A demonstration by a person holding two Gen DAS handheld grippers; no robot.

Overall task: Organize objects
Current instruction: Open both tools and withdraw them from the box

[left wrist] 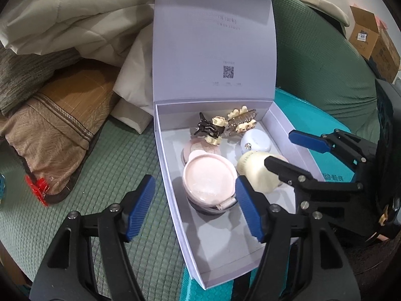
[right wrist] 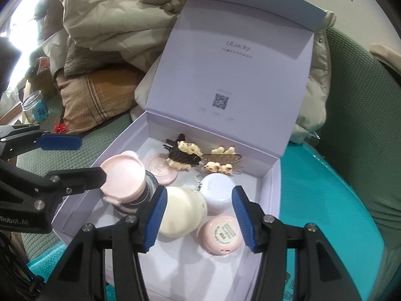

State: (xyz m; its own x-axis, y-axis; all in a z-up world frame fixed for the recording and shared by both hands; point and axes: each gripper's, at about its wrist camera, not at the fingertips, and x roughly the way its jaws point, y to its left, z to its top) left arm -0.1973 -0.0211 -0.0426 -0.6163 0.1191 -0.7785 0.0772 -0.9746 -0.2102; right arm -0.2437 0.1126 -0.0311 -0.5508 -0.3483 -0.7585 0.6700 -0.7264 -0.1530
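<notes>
- Your job is tidying small toiletries and hair clips into the white gift box (left wrist: pixel 170 165), which lies open on a green quilted sofa seat (left wrist: pixel 120 175) with its lid propped upright behind.
- Already inside: a pink-lidded jar (left wrist: pixel 209 183), a cream bottle (left wrist: pixel 255 173) lying on its side, a pale round compact (left wrist: pixel 255 144), a flat pink disc (right wrist: pixel 160 166), a small pink pot (right wrist: pixel 221 234) and two flowered hair claws (left wrist: pixel 238 123) at the back.
- Your left tongs (left wrist: pixel 198 205) stand apart, one pad outside the box wall and one inside beside the pink-lidded jar; nothing is clamped, so the jar looks freshly set down.
- Your right tongs (right wrist: pixel 200 220) hover over the near end of the box with the bottle and small pink pot between the pads. They appear not to press on either, though the fisheye angle makes that hard to be sure of.
- Next, judge whether anything remains outside: a red clip (left wrist: pixel 37 188) lies by the brown cushion (left wrist: pixel 55 135), well apart from the box.
- Reaching it calls for lifting the left tongs clear of the box wall first.
- Piled bedding (left wrist: pixel 75 12) crowds the lid; avoid nudging it shut.
</notes>
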